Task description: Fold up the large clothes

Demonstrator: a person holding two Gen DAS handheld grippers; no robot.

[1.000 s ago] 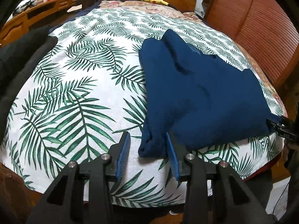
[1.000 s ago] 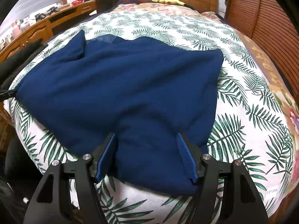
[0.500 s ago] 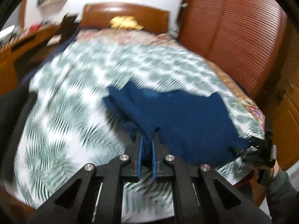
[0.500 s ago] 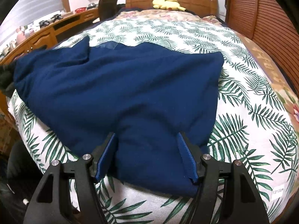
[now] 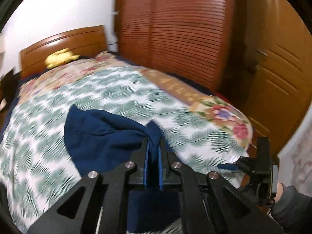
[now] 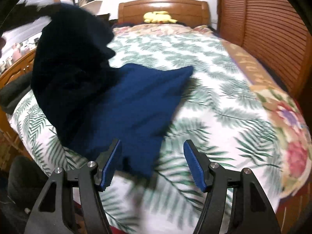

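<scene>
While the left gripper (image 5: 153, 146) is clamped on a corner of the navy blue garment (image 5: 101, 136), the step in hand seems to be the first fold: one side of the garment is being carried across the other. In the left wrist view the blue pads are pressed almost together with a thin fold of cloth between them. From the jaws the fabric runs away to the left and rests on the palm-leaf bedspread (image 5: 48, 156); another piece hangs below the jaws. At the lower right the right gripper (image 5: 241, 162) is visible near the foot edge of the bed, with a grey sleeve (image 5: 292, 206) behind it. A yellow plush toy (image 5: 60, 57) lies at the wooden headboard (image 5: 64, 41).

In the right wrist view, the right gripper (image 6: 153, 163) has its jaws well apart and holds nothing. The near edge of the garment (image 6: 140, 105) lies between the two pads, closer to the left one, and I cannot tell if it touches. The left part of the garment is lifted above the bed as a dark, blurred mass. I judge that the next move calls for laying the lifted side down over the flat part with the edges matched. The right gripper should close on the near hem, so that the cloth does not slide.
</scene>
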